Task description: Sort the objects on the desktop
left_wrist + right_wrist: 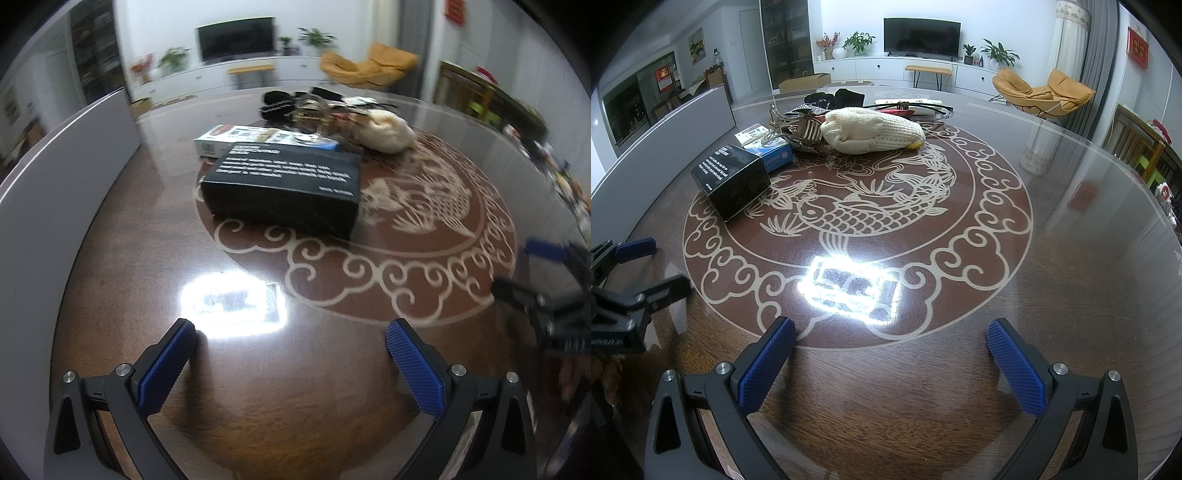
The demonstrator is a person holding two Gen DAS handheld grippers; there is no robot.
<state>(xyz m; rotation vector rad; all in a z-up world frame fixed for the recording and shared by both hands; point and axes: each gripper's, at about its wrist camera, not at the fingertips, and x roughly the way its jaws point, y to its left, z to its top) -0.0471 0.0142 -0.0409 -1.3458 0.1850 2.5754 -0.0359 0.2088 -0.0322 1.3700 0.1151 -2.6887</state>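
Currently both hand-held grippers hover low over the surface (1071, 229), holding nothing. Left hand-held gripper (291, 334): blue pads spread wide, nothing btwn them. Right hand-held gripper (892, 332): same, wide apart, empty. Each one shows at the edge of the other's view, blurred in the left wrist view.

Surface is round, dark brown, glossy, w/ a pale fish-and-cloud pattern in the middle and a bright lamp glare (849, 291) just ahead of the right gripper's pads.

Objects sit clustered at the far side, well apart from both grippers:
- black box (733, 181), rectangular, white small print on its top face, text too blurred to read; nearest item, lying at the left edge of the pattern ring.
- white and blue box (768, 149), flat, printed labels, just behind the black box, touching or nearly so, can't tell.
- cream knit glove (871, 133), bunched up, a bit of yellow at its right end, right of the boxes.
- striped metal hair clip (798, 129), btwn the boxes and the glove, details unclear.
- black fabric items (834, 98) behind the glove, shape unclear.
- flat white item (905, 101) w/ thin dark and red pieces beside it at the back, can't tell what.

Grey panel (665, 136) runs along the left rim of the surface.
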